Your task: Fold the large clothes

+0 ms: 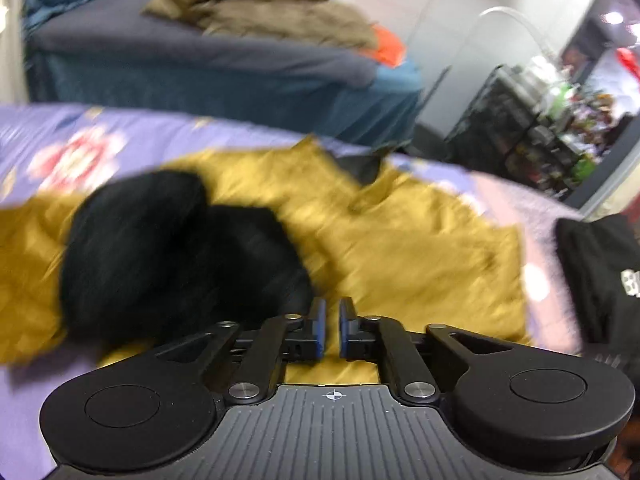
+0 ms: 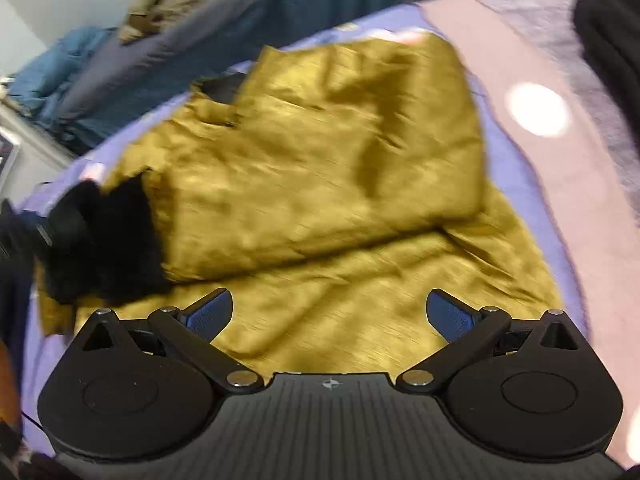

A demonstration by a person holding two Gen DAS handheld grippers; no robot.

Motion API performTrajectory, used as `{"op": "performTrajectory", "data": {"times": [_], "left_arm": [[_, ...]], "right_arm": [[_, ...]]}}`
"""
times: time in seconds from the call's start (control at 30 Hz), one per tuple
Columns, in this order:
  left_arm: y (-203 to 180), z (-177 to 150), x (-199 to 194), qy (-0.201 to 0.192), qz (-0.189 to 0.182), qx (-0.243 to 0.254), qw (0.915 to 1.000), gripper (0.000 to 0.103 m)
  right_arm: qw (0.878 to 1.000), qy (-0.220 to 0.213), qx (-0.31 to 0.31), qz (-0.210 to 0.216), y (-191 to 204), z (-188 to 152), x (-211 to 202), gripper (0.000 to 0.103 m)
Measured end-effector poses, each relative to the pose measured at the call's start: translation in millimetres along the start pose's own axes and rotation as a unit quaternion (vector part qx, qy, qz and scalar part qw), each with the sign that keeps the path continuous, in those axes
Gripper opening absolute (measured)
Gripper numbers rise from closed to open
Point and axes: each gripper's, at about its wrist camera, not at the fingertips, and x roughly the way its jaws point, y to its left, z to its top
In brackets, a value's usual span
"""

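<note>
A mustard-yellow jacket with a black fur trim lies spread on the lilac flowered bedsheet. My left gripper hovers low over the jacket, just right of the fur. Its blue pads stand a narrow gap apart with no cloth between them. In the right wrist view the jacket has one part folded over the lower layer, and the fur trim sits at the left. My right gripper is wide open above the jacket's lower layer and holds nothing.
A black garment with white print lies at the right on a pink blanket. Behind stands a second bed with an olive garment and something orange on it. A cluttered dark shelf is at the far right.
</note>
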Motion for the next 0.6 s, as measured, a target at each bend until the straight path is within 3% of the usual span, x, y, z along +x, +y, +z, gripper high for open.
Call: {"op": "performTrajectory", "data": {"times": [0.03,0.07,0.1,0.23,0.43,0.6], "left_arm": [[9,-5,-1,0.005,0.018,0.000,0.9998,0.064],[18,-11,-4,0.010,0.039,-0.002,0.9992,0.088],[27,-20,-11,0.014,0.059,-0.009,0.9981,0.103],[68,-50,-42,0.009,0.109,-0.059,0.9923,0.103],[118,-94,-85,0.013,0.151,-0.148,0.9772,0.103],[137,-128,-111,0.014,0.167,-0.206,0.9642,0.103]], "right_arm": [[1.000,-0.001,-0.006,0.015,8,4,2,0.103],[0.999,-0.001,-0.014,0.032,17,8,5,0.103],[0.998,0.000,-0.024,0.050,27,13,8,0.102],[0.990,0.010,-0.071,0.124,84,31,26,0.101],[0.965,0.022,-0.162,0.203,189,41,57,0.087],[0.957,0.044,-0.201,0.203,249,42,92,0.077]]}}
